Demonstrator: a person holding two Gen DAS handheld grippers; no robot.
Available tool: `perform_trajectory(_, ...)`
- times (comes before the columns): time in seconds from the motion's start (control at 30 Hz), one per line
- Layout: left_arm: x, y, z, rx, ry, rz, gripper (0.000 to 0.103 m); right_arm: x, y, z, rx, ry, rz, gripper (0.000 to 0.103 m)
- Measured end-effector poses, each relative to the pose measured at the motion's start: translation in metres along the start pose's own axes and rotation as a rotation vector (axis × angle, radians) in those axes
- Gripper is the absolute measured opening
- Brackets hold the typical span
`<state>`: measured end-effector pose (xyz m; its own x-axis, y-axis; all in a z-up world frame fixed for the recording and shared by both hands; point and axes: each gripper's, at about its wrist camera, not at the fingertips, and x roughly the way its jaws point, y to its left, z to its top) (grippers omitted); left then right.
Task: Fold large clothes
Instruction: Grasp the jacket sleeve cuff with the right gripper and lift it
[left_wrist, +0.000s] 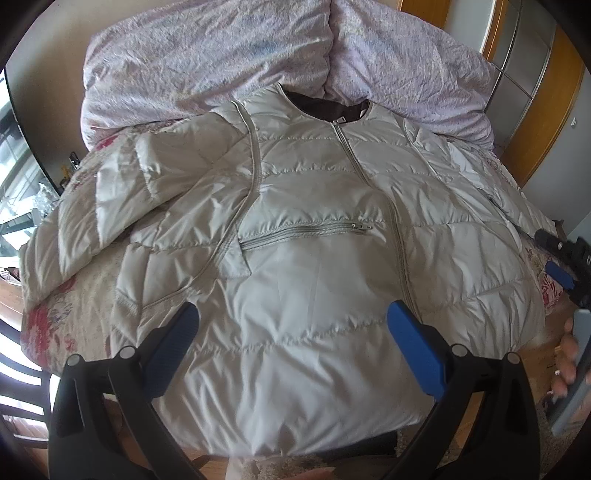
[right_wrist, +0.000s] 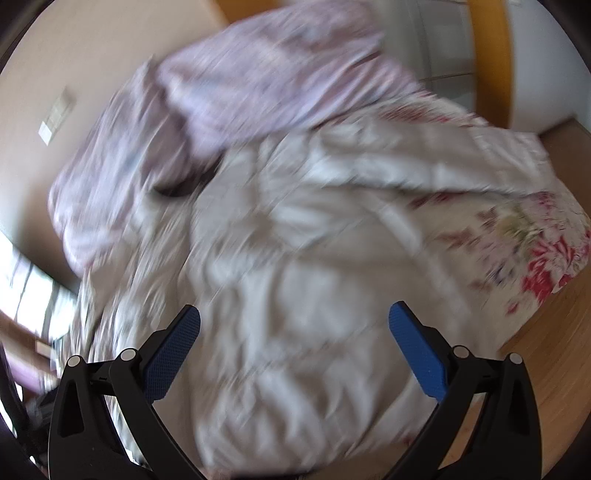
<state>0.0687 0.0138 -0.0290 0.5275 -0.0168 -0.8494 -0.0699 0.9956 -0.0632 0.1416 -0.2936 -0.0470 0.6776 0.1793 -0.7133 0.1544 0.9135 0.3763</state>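
A white quilted jacket (left_wrist: 314, 229) lies front up on the bed, zipped, collar toward the pillows. Its left sleeve (left_wrist: 122, 199) is folded across itself at the left. My left gripper (left_wrist: 291, 343) is open and empty above the jacket's lower hem. My right gripper (right_wrist: 293, 347) is open and empty over the jacket (right_wrist: 295, 277); its view is blurred by motion. The right gripper also shows at the right edge of the left wrist view (left_wrist: 561, 266), beside the jacket's right side.
Two lilac pillows (left_wrist: 229, 62) lie at the head of the bed. A floral bedsheet (right_wrist: 535, 240) covers the mattress. A wooden floor (right_wrist: 546, 350) lies to the right. A wardrobe with wooden trim (left_wrist: 528, 74) stands at the back right.
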Motion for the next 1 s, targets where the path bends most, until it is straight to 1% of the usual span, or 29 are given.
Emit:
perform_trajectory(0.07, 0.01, 0.001, 0.005, -0.003, 0.016, -0.015, 0.101, 0.003, -0.032, 0.016, 0.083, -0.05, -0.032, 0.102)
perform_trajectory(0.13, 0.021, 0.003, 0.012, -0.004, 0.032, -0.028, 0.101, 0.008, -0.062, 0.03, 0.164, -0.065, -0.061, 0.102)
perform_trajectory(0.23, 0.033, 0.004, 0.019, -0.001, 0.046, -0.052, 0.101, 0.014, -0.13, 0.053, 0.385, -0.088, -0.09, 0.102)
perform_trajectory(0.3, 0.04, 0.004, 0.022, 0.005, 0.051, -0.07, 0.101, 0.015, -0.166, 0.062, 0.493, -0.112, -0.118, 0.091)
perform_trajectory(0.33, 0.043, 0.004, 0.023, 0.008, 0.053, -0.077, 0.101, 0.015, -0.187, 0.066, 0.548, -0.125, -0.138, 0.084)
perform_trajectory(0.4, 0.048, 0.004, 0.026, 0.016, 0.054, -0.094, 0.101, 0.017, -0.214, 0.07, 0.621, -0.138, -0.173, 0.076)
perform_trajectory(0.43, 0.051, 0.004, 0.027, 0.017, 0.056, -0.1, 0.101, 0.018, -0.234, 0.073, 0.671, -0.15, -0.183, 0.069)
perform_trajectory(0.5, 0.055, 0.005, 0.029, 0.017, 0.06, -0.113, 0.101, 0.022, -0.257, 0.075, 0.741, -0.157, -0.198, 0.063)
perform_trajectory(0.53, 0.057, 0.005, 0.03, 0.016, 0.062, -0.12, 0.101, 0.024, -0.269, 0.074, 0.781, -0.163, -0.198, 0.059)
perform_trajectory(0.57, 0.059, 0.005, 0.031, 0.015, 0.065, -0.124, 0.101, 0.024, -0.281, 0.074, 0.807, -0.167, -0.194, 0.057)
perform_trajectory(0.63, 0.063, 0.005, 0.033, 0.017, 0.069, -0.131, 0.101, 0.026, -0.3, 0.073, 0.861, -0.176, -0.178, 0.053)
perform_trajectory(0.7, 0.066, 0.005, 0.034, 0.019, 0.072, -0.141, 0.101, 0.029, -0.309, 0.071, 0.888, -0.186, -0.152, 0.051)
perform_trajectory(0.77, 0.067, 0.005, 0.035, 0.016, 0.068, -0.153, 0.101, 0.032, -0.317, 0.07, 0.91, -0.188, -0.119, 0.045)
perform_trajectory(0.83, 0.068, 0.006, 0.035, 0.01, 0.066, -0.165, 0.101, 0.037, -0.321, 0.071, 0.922, -0.198, -0.101, 0.041)
perform_trajectory(0.9, 0.068, 0.009, 0.034, 0.002, 0.06, -0.171, 0.101, 0.042, -0.318, 0.075, 0.918, -0.199, -0.108, 0.033)
perform_trajectory(0.97, 0.067, 0.012, 0.034, -0.003, 0.054, -0.163, 0.101, 0.049, -0.317, 0.081, 0.91, -0.199, -0.107, 0.021)
perform_trajectory(1.0, 0.067, 0.014, 0.034, -0.009, 0.048, -0.154, 0.101, 0.052, -0.315, 0.086, 0.897, -0.201, -0.113, 0.018)
